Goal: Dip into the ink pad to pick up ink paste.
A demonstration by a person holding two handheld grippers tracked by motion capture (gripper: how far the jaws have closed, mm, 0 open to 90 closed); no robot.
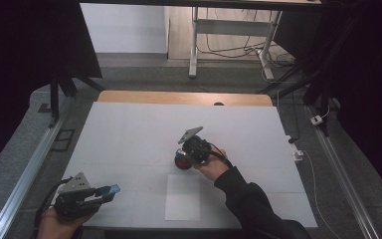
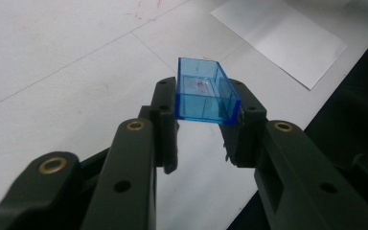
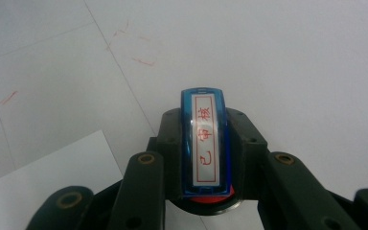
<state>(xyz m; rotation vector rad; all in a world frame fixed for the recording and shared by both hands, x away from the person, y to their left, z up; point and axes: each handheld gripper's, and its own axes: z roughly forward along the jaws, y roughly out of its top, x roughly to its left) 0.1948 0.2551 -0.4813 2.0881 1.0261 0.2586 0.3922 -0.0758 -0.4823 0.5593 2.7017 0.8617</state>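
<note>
One blue stamp [image 3: 205,143] with a red-lettered label sits clamped in the right gripper [image 1: 189,154], just beyond one sheet of paper [image 1: 183,197]. One clear blue cap [image 2: 204,92] is pinched in the left gripper [image 1: 104,193], off to the paper's side. The white table [image 1: 129,134] carries faint red marks [image 3: 141,61]; grey floor lies beyond.

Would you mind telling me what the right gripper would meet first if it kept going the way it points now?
Most likely the white table: the right gripper, holding the stamp, tilts down toward bare surface.
</note>
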